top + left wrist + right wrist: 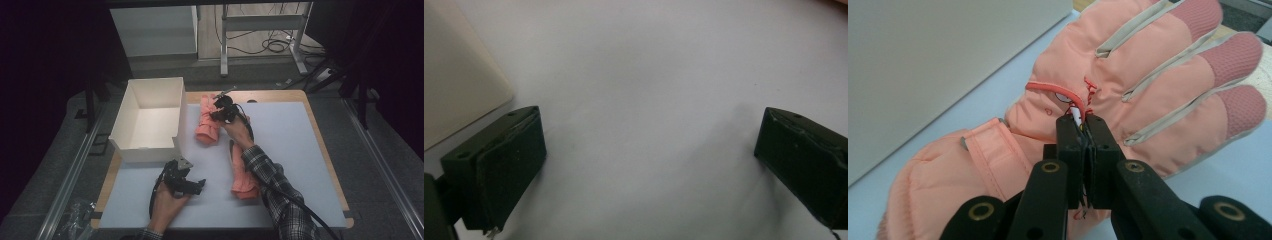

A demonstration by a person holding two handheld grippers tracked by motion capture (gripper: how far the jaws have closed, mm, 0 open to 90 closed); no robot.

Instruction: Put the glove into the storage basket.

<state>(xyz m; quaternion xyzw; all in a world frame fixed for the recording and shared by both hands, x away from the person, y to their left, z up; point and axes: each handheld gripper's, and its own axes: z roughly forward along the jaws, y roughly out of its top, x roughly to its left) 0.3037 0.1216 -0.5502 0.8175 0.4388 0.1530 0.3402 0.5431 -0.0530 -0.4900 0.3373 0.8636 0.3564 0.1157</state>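
Note:
Two salmon-pink winter gloves lie on the pale mat. The far glove (206, 124) rests beside the white box (150, 120), and the near glove (243, 176) lies partly under the person's right forearm. My right gripper (221, 108) is on the far glove (1148, 65). In the right gripper view, my right gripper (1084, 122) is shut, pinching a small tag and red stitching on the glove's back. My left gripper (192, 184) hovers low near the mat's front, apart from both gloves. Its jaws stand wide open with nothing between them (649, 150).
The open-topped white box stands at the mat's left rear; its wall (938, 60) runs close beside the far glove, and a corner (454, 85) lies left of my left gripper. The mat (290, 145) sits on a wooden tabletop. Desk legs and cables stand beyond the table.

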